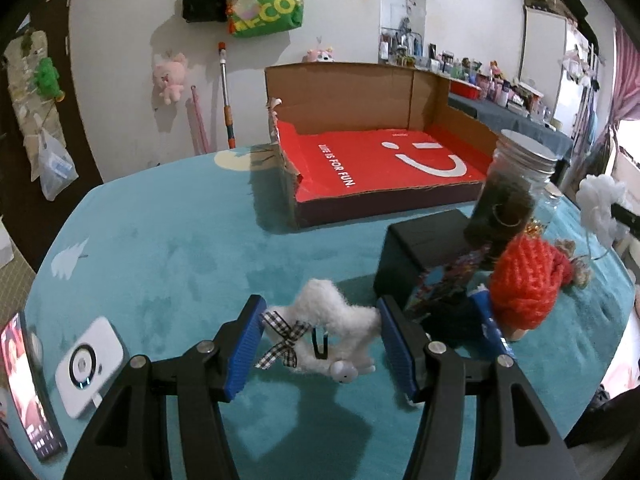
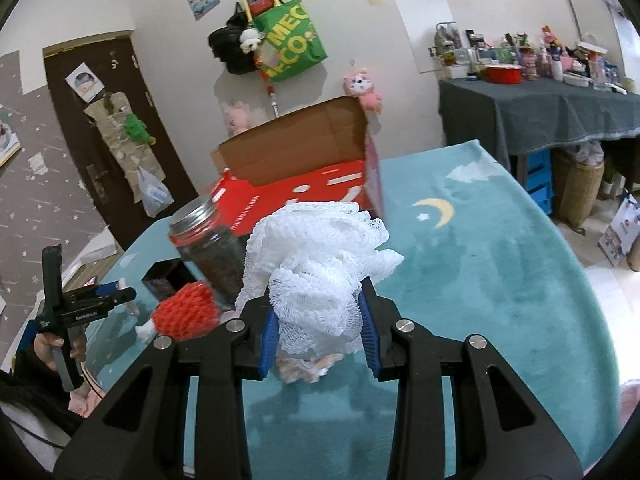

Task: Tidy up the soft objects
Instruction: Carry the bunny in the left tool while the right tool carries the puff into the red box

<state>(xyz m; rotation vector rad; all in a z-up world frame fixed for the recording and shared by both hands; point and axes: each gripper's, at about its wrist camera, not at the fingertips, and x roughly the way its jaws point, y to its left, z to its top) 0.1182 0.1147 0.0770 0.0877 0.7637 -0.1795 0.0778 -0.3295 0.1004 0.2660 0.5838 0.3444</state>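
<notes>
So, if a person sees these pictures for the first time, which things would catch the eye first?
Probably the cardboard box with its bright red smiley lining, open at the far side of the teal table cover. Next, the two held toys: a fluffy white plush with a checked bow between the left gripper's blue pads, and a white lace bundle clamped in the right gripper.

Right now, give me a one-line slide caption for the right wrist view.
Right gripper clamps a white lace bundle above the teal table, open cardboard box behind.
</notes>
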